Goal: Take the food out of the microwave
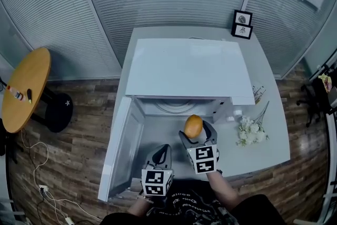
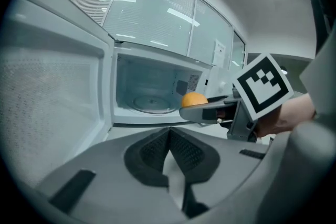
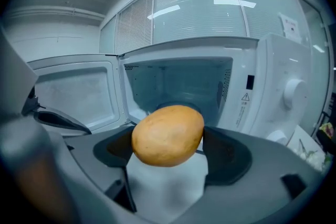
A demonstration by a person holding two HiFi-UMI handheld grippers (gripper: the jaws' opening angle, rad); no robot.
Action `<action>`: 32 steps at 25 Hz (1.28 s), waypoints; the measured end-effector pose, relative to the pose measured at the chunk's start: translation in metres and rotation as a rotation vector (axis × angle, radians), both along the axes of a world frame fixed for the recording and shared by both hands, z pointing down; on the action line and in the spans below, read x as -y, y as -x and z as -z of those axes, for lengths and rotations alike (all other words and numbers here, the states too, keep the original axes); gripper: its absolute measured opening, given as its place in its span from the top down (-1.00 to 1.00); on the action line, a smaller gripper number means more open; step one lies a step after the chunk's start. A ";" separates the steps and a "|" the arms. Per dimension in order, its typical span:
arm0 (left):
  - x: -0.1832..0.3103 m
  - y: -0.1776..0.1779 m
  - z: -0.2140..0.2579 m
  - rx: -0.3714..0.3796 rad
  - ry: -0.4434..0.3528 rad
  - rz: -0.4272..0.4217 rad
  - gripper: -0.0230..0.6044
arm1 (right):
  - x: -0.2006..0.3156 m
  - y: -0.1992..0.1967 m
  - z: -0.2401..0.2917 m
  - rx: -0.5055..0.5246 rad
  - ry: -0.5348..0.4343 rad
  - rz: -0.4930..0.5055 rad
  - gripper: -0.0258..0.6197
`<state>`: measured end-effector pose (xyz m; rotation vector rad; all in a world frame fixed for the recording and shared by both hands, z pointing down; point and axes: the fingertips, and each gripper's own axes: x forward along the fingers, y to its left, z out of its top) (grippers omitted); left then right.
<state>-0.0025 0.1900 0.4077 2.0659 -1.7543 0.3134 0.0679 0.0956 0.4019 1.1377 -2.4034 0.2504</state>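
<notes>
now out front: food held before the open microwave

the right gripper (image 1: 194, 131) is clamped on the food (image 3: 168, 135), a smooth, oval, orange-yellow lump, with one dark pad pressed to each of its sides. the food hangs in the air just in front of the microwave (image 1: 184, 68), outside the cooking space and touching nothing but the two pads. behind it, in the right gripper view, the inside of the microwave shows with only the round glass plate (image 2: 152, 104) on its floor.

the microwave is white and stands on a pale table (image 1: 276, 147). its door (image 1: 124, 150) is swung fully open to the left, toward the person. the dial and warning sticker sit on the panel to the right of the opening.

the left gripper (image 1: 164, 149) is lower and nearer the person, beside the open door and a little left of the right one. its jaws are closed, tips touching, with nothing between them. from its own view the right gripper's marker cube, a bit of the hand that holds it, and the food show off to the right.

on the table, right of the microwave, lies a bunch of white flowers (image 1: 251, 131). a small framed picture (image 1: 242, 23) stands at the table's far edge. a round wooden table (image 1: 26, 89) stands well apart to the left, on the wooden floor.
</notes>
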 end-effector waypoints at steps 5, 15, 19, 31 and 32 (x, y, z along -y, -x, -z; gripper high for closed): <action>-0.003 -0.008 -0.003 -0.003 0.002 -0.016 0.90 | -0.012 -0.011 0.002 0.018 -0.010 -0.003 -0.31; -0.003 -0.027 -0.002 0.000 -0.006 -0.081 0.90 | -0.035 -0.033 0.008 0.012 -0.026 -0.016 -0.31; -0.004 -0.034 -0.003 -0.004 -0.002 -0.107 0.90 | -0.047 -0.041 0.006 0.033 -0.017 -0.030 -0.31; -0.006 -0.050 -0.008 0.003 0.003 -0.179 0.90 | -0.075 -0.067 -0.008 0.074 0.029 -0.092 -0.31; -0.005 -0.050 -0.008 0.002 0.003 -0.180 0.90 | -0.075 -0.068 -0.009 0.077 0.032 -0.099 -0.31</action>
